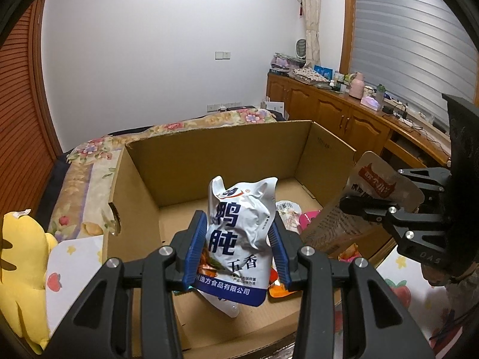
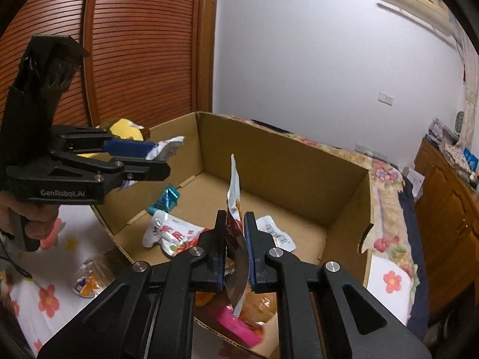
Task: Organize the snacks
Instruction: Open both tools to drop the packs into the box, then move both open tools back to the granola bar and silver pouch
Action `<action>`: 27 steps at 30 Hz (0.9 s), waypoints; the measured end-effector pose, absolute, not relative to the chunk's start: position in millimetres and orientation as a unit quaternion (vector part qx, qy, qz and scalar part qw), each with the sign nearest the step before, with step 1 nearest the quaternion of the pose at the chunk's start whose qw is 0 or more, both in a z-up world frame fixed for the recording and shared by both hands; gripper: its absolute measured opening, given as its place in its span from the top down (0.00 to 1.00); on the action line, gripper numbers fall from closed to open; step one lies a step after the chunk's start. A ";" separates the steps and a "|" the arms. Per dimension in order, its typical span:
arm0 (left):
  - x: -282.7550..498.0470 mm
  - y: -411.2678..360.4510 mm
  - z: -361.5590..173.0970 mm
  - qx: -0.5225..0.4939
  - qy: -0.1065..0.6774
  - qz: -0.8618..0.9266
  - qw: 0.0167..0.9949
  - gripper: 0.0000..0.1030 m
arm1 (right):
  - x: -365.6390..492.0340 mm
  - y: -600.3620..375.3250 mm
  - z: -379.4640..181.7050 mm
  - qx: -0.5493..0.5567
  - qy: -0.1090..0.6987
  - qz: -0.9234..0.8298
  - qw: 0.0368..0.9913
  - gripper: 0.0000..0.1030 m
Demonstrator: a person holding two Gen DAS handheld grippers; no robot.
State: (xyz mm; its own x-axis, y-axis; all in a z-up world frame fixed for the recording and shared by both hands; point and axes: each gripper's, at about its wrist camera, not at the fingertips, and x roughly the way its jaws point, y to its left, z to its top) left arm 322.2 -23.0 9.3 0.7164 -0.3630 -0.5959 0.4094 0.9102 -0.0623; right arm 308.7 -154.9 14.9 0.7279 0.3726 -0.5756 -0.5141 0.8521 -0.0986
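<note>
My left gripper [image 1: 239,245] had its blue pads closed on a white-and-blue snack pouch [image 1: 239,239], held upright over the near part of the open cardboard box [image 1: 215,164]; the pouch's lower edge hung below the fingers, clear of the box floor as far as I could tell. My right gripper [image 2: 236,251] was clamped narrow on a thin brown-and-silver packet [image 2: 235,209], gripped edge-on so that it stood up between the pads, also above the box. From the left wrist camera that same packet [image 1: 374,197] showed tilted over the box's right wall, pinched in the right gripper [image 1: 359,209]. From the right wrist camera the left gripper [image 2: 149,157] sat off to the left above the box's rim, with the white pouch [image 2: 167,149] poking out past its fingers. Several snacks already lay on the box floor: a red-and-white bag [image 2: 170,233], a small teal wrapper [image 2: 167,200], a white packet with a barcode [image 2: 275,233] and a pink packet [image 2: 236,326] near the front. One more orange-printed snack [image 2: 86,284] lay outside the box on the floral bedsheet [image 2: 54,299], and a yellow plush toy [image 1: 21,269] sat just beside the box.
</note>
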 end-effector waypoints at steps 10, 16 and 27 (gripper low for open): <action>326.3 -22.6 15.9 0.038 0.307 -0.201 0.930 0.59 | 307.8 -155.9 16.1 -0.100 0.293 0.263 0.914 0.88; 319.9 -16.1 16.2 0.029 0.305 -0.193 0.932 0.45 | 304.5 -163.1 18.1 -0.064 0.305 0.276 0.909 0.83; 285.0 -7.3 27.8 0.042 0.297 -0.191 0.935 0.43 | 294.5 -150.1 29.9 -0.094 0.303 0.235 0.919 0.79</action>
State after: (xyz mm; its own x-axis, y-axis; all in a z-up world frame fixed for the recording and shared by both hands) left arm 285.0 -7.3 27.8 0.7512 -0.3323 -0.5703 0.3816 0.9236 -0.0356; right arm 294.5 -150.1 29.9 0.7062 0.3744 -0.6010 -0.4884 0.8721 -0.0306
